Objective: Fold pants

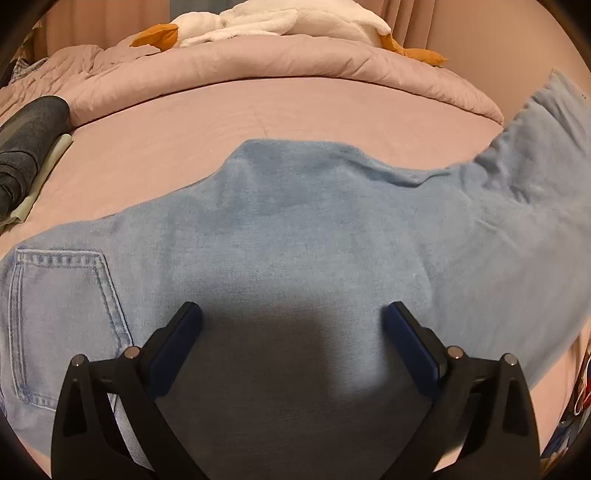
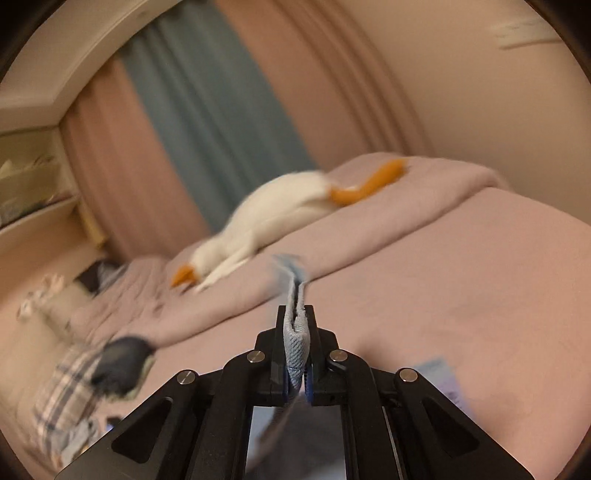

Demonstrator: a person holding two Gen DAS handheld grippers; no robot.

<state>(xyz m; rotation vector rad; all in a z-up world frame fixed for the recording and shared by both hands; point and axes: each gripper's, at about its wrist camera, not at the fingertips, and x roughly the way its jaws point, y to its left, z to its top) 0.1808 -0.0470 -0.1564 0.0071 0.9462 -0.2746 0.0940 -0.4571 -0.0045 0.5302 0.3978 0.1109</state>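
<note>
On bed (image 1: 295,107), pants (image 1: 295,229) under wide-open, empty left claw (image 1: 293,317); right claw (image 2: 295,314) clamped on pants hem; background motion-blurred.

Bare pink sheet (image 1: 295,110) lies open beyond the jeans (image 1: 295,236); the bunched duvet (image 1: 258,59) with the plush goose (image 1: 280,18) blocks the far side, folded dark clothes (image 1: 26,147) the left.

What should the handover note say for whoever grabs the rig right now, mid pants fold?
Left claw: open, hovering over the jeans, holding nothing.
Right claw: shut on a denim edge, lifted off the bed.
Jeans lie spread across the pink sheet, back pocket at the left, one end raised at the right.
Done: edge gripped and lifted.
Left: carry it over, lay the fold, smooth it.
</note>
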